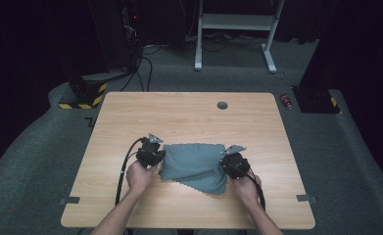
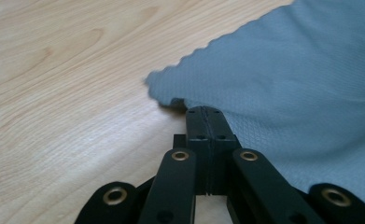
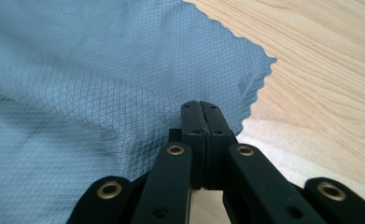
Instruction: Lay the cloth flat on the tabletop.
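Note:
A grey-blue cloth [image 1: 196, 165] with a zigzag edge lies bunched on the wooden table [image 1: 189, 117], in front of the person. My left gripper [image 1: 158, 160] is at the cloth's left edge. In the left gripper view its jaws [image 2: 203, 112] are pressed together on the hem of the cloth [image 2: 287, 84], close to a corner. My right gripper [image 1: 227, 164] is at the cloth's right edge. In the right gripper view its jaws [image 3: 201, 106] are closed on the cloth [image 3: 77, 84], which puckers around the tips just inside a corner. A hand holds each gripper.
A round cable hole [image 1: 222, 105] sits near the table's far edge. Grey tape marks [image 1: 304, 198] are stuck near the front corners. On the carpet beyond stand a white desk frame [image 1: 235, 22], a yellow-and-black striped base [image 1: 83, 95] and a small red object [image 1: 286, 101].

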A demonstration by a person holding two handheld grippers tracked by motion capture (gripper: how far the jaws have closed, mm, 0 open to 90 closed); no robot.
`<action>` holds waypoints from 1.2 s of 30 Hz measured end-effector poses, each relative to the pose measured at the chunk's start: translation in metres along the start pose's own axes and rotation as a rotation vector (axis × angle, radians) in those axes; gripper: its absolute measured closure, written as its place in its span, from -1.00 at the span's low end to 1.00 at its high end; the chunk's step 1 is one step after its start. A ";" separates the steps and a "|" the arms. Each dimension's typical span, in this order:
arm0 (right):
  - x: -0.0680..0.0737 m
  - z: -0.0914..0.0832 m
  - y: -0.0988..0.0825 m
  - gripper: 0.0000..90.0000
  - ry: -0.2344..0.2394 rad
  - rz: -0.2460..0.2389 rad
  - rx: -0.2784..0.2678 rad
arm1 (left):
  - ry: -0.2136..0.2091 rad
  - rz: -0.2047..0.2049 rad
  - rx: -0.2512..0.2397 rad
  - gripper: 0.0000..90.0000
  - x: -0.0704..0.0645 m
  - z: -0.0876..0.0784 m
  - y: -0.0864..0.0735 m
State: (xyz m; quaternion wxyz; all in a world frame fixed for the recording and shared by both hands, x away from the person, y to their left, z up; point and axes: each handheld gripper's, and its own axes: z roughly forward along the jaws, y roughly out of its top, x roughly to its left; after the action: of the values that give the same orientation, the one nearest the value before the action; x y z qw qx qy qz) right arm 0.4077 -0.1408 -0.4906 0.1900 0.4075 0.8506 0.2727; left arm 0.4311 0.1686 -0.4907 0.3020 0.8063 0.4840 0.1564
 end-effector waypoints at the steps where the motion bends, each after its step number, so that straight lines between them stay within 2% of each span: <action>1: -0.002 0.003 0.001 0.98 0.004 0.008 0.009 | 0.005 -0.009 0.006 0.99 0.001 0.002 0.000; 2: -0.002 0.005 0.002 0.93 0.003 0.015 0.017 | 0.005 -0.014 0.005 0.96 0.003 0.003 -0.001; 5: -0.005 0.006 0.001 0.79 0.008 0.038 0.014 | -0.017 -0.019 -0.014 0.66 0.002 0.000 -0.004; 6: -0.005 0.006 0.001 0.79 0.008 0.038 0.014 | -0.031 -0.005 -0.027 0.66 -0.001 -0.005 -0.006; 8: 0.001 -0.006 -0.006 0.77 0.026 0.045 -0.032 | -0.060 0.027 -0.068 0.43 -0.011 -0.021 -0.014; 12: 0.012 -0.025 -0.016 0.76 0.042 0.014 -0.091 | -0.110 0.057 -0.094 0.33 -0.023 -0.039 -0.028; 14: 0.022 -0.030 -0.021 0.76 0.085 0.000 -0.108 | -0.133 0.079 -0.091 0.30 -0.031 -0.043 -0.038; 17: 0.039 -0.028 -0.025 0.73 0.138 -0.043 -0.104 | -0.130 0.116 -0.077 0.28 -0.044 -0.045 -0.052; 19: 0.050 -0.021 -0.025 0.69 0.170 -0.057 -0.096 | -0.126 0.124 -0.074 0.27 -0.047 -0.044 -0.054; 20: 0.056 -0.016 -0.024 0.66 0.185 -0.061 -0.091 | -0.106 0.147 -0.062 0.27 -0.052 -0.042 -0.060; 23: 0.067 -0.006 -0.020 0.61 0.212 -0.067 -0.083 | -0.079 0.166 -0.051 0.27 -0.057 -0.040 -0.066; 27: 0.084 0.001 -0.012 0.54 0.221 -0.102 -0.088 | -0.039 0.195 -0.034 0.33 -0.059 -0.036 -0.067; 29: 0.090 0.005 -0.008 0.54 0.219 -0.117 -0.083 | -0.027 0.214 -0.016 0.49 -0.058 -0.033 -0.066; 31: 0.096 0.010 -0.006 0.55 0.212 -0.135 -0.069 | -0.035 0.222 -0.002 0.68 -0.056 -0.031 -0.065; 34: 0.098 0.012 -0.005 0.65 0.204 -0.150 -0.070 | -0.043 0.227 0.001 0.96 -0.055 -0.030 -0.063; 35: 0.098 0.011 -0.005 0.84 0.205 -0.163 -0.061 | -0.049 0.226 0.002 0.97 -0.055 -0.031 -0.061; 36: 0.098 0.011 -0.006 0.92 0.200 -0.178 -0.065 | -0.062 0.213 -0.008 0.98 -0.053 -0.034 -0.057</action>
State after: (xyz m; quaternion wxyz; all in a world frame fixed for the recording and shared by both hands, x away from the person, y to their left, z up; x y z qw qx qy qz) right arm 0.3515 -0.0626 -0.5124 0.1406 0.2950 0.8887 0.3215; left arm 0.3477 0.1532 -0.4992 0.3017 0.8564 0.3852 0.1648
